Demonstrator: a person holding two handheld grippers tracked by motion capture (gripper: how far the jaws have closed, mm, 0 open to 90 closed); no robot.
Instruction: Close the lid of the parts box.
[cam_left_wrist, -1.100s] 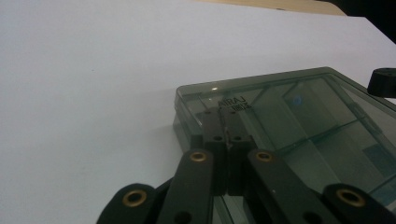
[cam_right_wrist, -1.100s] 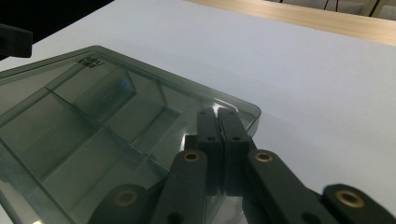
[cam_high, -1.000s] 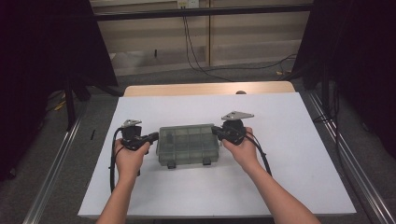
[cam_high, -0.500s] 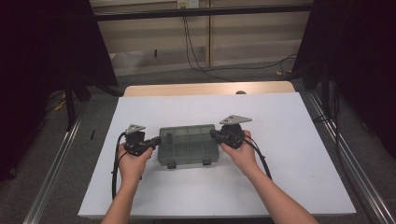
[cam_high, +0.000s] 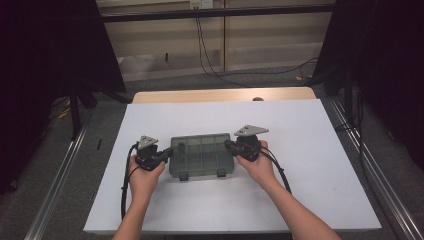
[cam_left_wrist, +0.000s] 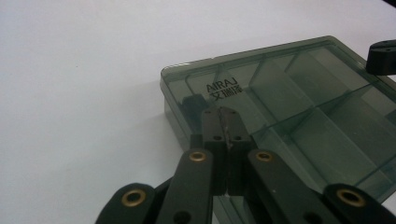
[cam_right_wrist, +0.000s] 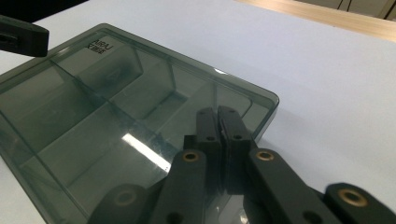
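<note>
Box still latched, both grippers at its ends

You have the left gripper (cam_high: 167, 152) and right gripper (cam_high: 231, 145) closed with nothing between the jaws, tips at the left and right ends of the compartment box (cam_high: 202, 155), which lies mid-table (cam_high: 310, 150) with its lid down; both near-side latches (cam_high: 184, 176) look fastened, so any opening remains.

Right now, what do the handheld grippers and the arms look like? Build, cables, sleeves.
Left gripper and right gripper: black bodies, black linkage jaws with brass-coloured pivot pins, a grey three-cornered plate on top of each, a black cable trailing back. Forearms bare, no sleeves or gloves.
</note>
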